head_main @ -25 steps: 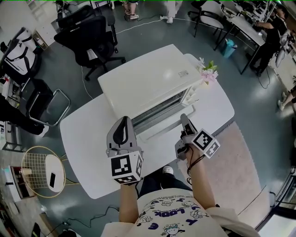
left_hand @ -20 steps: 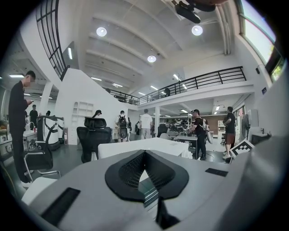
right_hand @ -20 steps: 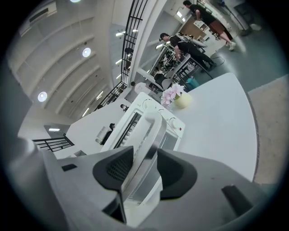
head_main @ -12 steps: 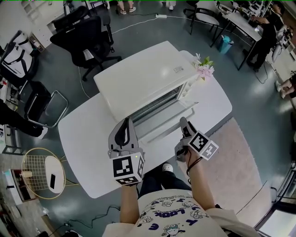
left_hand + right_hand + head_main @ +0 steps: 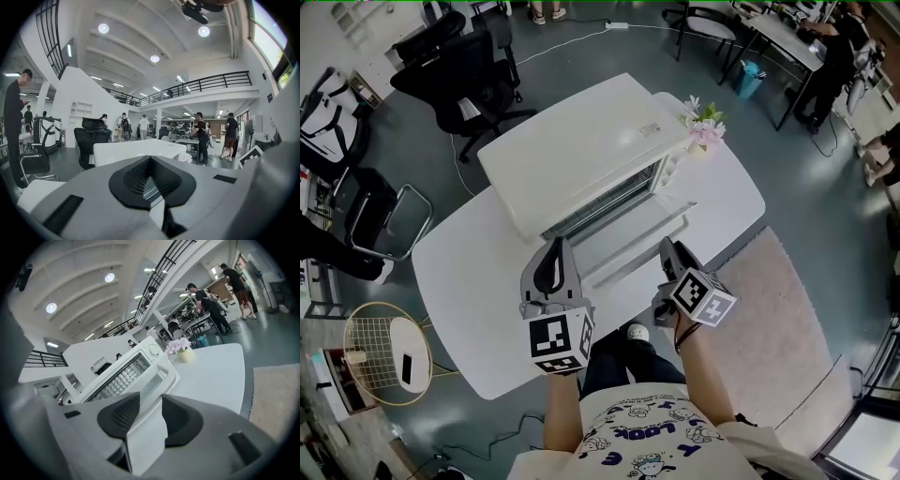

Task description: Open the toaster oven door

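Note:
The white toaster oven (image 5: 581, 150) stands on the white table (image 5: 469, 300), and its door (image 5: 628, 239) is folded down flat toward me with the rack visible inside. My right gripper (image 5: 667, 248) hovers at the door's front right edge. Its jaws are closing, with nothing pressed between them. In the right gripper view the door (image 5: 157, 376) and its handle lie just beyond the right gripper (image 5: 147, 418). My left gripper (image 5: 553, 246) is over the table in front of the door's left part, fingers together. In the left gripper view the oven (image 5: 136, 150) shows past the left gripper (image 5: 151, 176).
A small vase of pink flowers (image 5: 701, 131) sits on the table right of the oven. Black office chairs (image 5: 459, 66) stand behind the table. A gold wire side table (image 5: 380, 347) is on the left and a pale rug (image 5: 787, 319) on the right. People stand at distant desks.
The head view has drifted, so the oven sits a little higher and further left in it. Both grippers have stayed in front of the lowered door, the right one slightly back from its edge.

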`<state>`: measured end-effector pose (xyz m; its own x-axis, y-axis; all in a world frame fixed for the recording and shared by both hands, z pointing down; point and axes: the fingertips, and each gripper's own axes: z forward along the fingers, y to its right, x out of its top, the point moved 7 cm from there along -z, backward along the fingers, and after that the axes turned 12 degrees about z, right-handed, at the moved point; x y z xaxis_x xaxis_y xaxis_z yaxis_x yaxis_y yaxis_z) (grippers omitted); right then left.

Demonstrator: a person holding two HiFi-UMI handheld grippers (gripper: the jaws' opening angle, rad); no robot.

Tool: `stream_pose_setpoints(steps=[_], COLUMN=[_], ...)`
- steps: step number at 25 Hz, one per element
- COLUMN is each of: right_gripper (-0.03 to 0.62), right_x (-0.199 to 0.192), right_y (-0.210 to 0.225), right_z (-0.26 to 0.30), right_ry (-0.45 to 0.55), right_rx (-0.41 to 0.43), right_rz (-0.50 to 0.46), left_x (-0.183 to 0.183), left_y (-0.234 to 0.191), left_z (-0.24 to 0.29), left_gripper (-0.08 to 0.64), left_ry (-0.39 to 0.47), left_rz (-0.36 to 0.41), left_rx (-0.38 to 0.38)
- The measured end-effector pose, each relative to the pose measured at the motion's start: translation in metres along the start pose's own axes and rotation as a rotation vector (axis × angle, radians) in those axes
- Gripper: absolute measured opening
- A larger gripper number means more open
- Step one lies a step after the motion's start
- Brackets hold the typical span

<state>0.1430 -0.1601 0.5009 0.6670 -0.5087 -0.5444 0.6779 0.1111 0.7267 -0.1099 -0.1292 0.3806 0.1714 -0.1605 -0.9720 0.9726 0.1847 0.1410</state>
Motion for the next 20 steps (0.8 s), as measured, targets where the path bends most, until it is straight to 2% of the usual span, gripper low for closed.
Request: stream_pose_setpoints(steps=[20], right_gripper=[0.143], right_x=[-0.026], right_y=[0.048], right_z=[-0.015], right_ry=[-0.021], right_rx=[-0.062], right_rz=[-0.081], left_x=[-0.021], left_y=[0.021], left_z=[-0.006], left_gripper=[0.005], left_ry=[-0.054], left_rz=[0.014], left_rx=[-0.015])
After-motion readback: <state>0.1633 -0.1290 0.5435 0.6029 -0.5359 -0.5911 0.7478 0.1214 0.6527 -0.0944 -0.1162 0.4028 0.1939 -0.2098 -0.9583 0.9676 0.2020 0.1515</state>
